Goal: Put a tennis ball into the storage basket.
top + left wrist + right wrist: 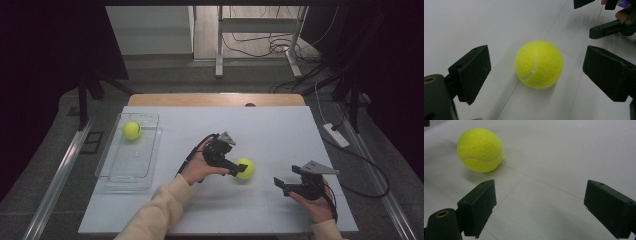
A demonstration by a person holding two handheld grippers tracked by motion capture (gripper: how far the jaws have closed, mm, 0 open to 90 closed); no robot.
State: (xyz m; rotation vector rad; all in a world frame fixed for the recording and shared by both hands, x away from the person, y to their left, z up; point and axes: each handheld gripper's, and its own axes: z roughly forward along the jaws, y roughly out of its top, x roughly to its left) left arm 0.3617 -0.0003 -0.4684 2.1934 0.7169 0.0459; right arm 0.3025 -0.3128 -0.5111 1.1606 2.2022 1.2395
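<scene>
A yellow tennis ball lies on the white table, a little right of centre. My left gripper is open, its jaws standing either side of this ball with gaps on both sides. In its own view the left gripper reaches around the ball without touching it. My right gripper is open and empty, low over the table to the right of the ball. From the right gripper the ball sits ahead at the upper left. A second tennis ball rests in a clear tray.
The clear tray stands at the table's left side, with its ball in the far end. The right gripper's jaws appear beyond the ball in the left gripper view. Table legs and cables sit on the floor behind the table.
</scene>
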